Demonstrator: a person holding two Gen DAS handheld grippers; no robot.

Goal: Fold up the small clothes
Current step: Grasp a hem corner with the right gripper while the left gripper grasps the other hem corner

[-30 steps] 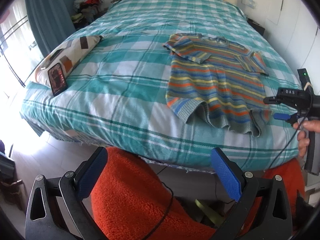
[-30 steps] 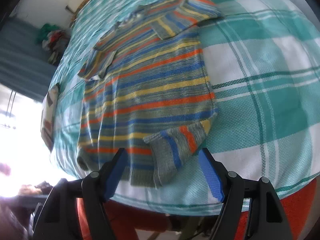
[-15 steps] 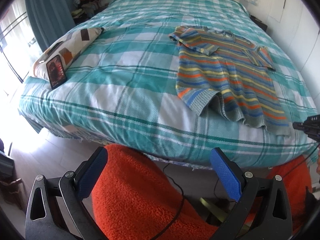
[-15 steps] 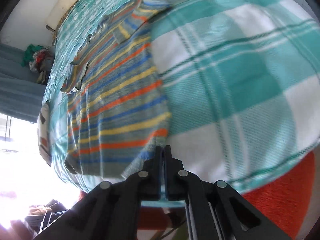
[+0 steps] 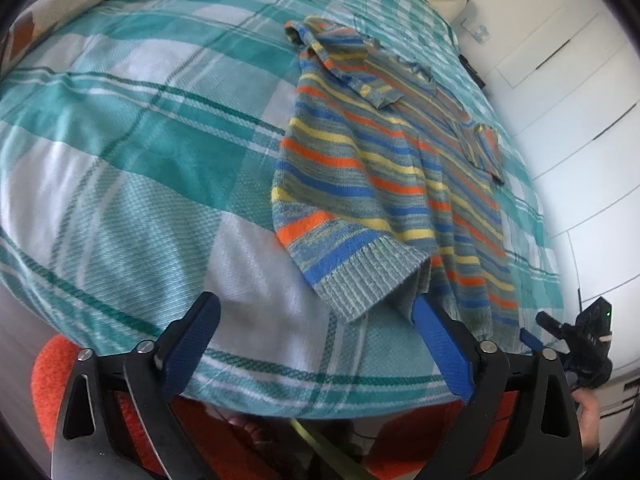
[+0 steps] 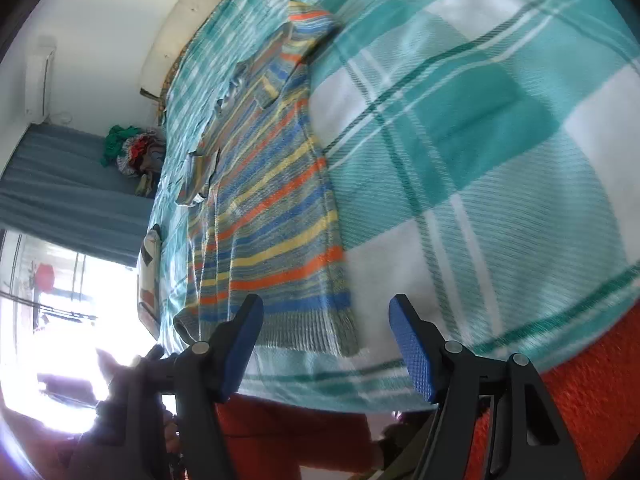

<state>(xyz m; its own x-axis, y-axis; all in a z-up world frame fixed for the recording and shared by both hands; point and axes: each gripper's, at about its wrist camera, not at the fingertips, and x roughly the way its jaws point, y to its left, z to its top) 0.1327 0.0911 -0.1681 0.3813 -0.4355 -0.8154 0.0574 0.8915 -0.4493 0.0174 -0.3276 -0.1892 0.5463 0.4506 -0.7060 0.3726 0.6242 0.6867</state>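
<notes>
Striped sweater (image 5: 384, 184) lying on the bed (image 5: 132, 168), spread over the teal plaid cover near its front edge, sleeves folded in over the chest, ribbed hem toward the tongs. Hem's left corner doubled up into a raised flap; right corner flat on the cover.

Left tongs (image 5: 316, 340) open wide above the bed edge, jaws just narrowed a little, nothing between them. Right blue pad just beside the raised hem flap; contact cannot be told. Left pad over bare cover.

Right tongs (image 6: 326, 342) open, jaws just parted again from fully closed, nothing gripped. Hem's right corner seen in the gap between the 2 pads, left pad overlapping the ribbed edge in the picture, right pad over bare cover.

Patterned pillow (image 5: 52, 4) at the bed's far left corner. Clothes heap (image 6: 134, 152) by the blue curtain (image 6: 68, 188). Orange fleece (image 6: 592, 384) below the bed edge.
</notes>
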